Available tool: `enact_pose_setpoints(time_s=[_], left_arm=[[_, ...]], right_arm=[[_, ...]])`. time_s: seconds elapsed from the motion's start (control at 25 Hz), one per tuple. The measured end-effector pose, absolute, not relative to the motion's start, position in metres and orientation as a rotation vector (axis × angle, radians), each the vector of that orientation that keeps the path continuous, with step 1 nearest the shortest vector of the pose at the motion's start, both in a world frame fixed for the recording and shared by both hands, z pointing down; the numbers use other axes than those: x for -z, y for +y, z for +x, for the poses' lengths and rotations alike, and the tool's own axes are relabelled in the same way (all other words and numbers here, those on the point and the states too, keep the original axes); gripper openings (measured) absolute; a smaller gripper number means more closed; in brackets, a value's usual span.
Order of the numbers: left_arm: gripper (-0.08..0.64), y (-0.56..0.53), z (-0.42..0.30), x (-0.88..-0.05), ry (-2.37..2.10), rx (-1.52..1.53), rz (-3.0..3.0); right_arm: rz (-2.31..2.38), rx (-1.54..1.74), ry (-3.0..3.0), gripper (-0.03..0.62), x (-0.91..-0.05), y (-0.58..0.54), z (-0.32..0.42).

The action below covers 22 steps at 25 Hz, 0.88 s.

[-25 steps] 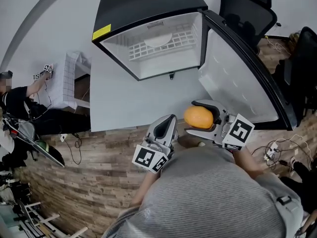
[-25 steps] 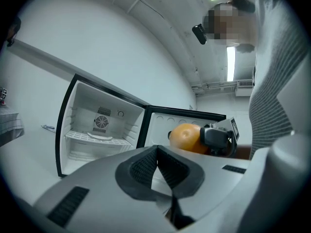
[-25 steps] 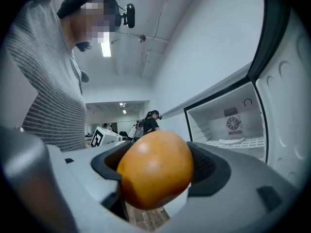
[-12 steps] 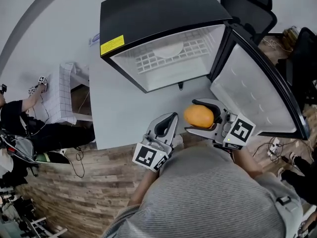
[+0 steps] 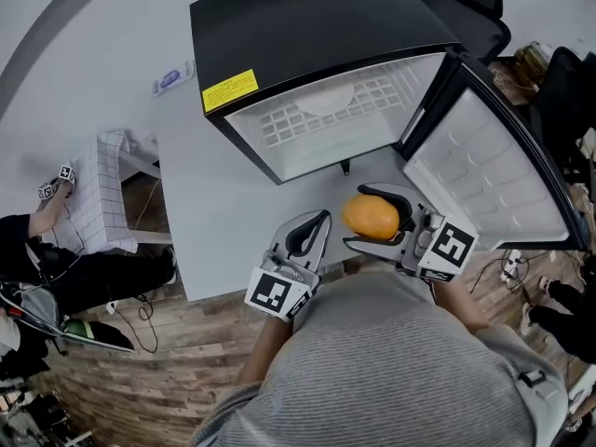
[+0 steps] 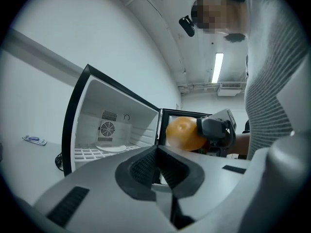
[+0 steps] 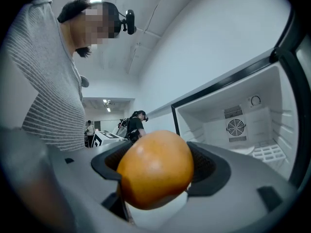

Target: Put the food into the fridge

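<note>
Currently the right tongs (image 5: 367, 219) pinch a round orange fruit (image 5: 373, 215) just before the open black mini fridge (image 5: 298, 21). The left tongs (image 5: 318, 223) are pressed together, empty. Placing it inside remains.

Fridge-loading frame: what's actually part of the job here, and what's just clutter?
Job:
orange fruit, clamped in the right gripper
fridge, door open
wire shelf inside

Lying about:
left gripper, shut and empty
office chair
white checked stand
floor cables
</note>
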<state>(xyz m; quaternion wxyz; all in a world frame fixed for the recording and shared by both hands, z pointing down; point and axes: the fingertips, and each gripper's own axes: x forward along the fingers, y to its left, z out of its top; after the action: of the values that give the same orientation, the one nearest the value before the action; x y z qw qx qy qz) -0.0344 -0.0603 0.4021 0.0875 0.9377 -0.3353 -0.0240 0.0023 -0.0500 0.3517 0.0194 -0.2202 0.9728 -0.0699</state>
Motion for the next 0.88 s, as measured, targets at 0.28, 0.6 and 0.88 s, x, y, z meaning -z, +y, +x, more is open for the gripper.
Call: enact_pose_setpoints(time_s=[0.28, 0.6, 0.88], left_arm=[[0.011, -0.0721, -0.0359, -0.4094, -0.956, 0.075, 2.792], [0.011, -0.0686, -0.0337, -0.4099, -0.960, 0.069, 2.789], [0.011, -0.0685, -0.0368, -0.4134, -0.973, 0.065, 2.779]], right_arm=[[-0.724, 0.232, 3.031, 0.357, -0.3573, -0.0527, -0.0037], [-0.700, 0.234, 3.034, 0.357, -0.3577, -0.0562, -0.0039], [-0.674, 0.235, 3.034, 0.357, -0.3559, -0.0564, -0.0086]])
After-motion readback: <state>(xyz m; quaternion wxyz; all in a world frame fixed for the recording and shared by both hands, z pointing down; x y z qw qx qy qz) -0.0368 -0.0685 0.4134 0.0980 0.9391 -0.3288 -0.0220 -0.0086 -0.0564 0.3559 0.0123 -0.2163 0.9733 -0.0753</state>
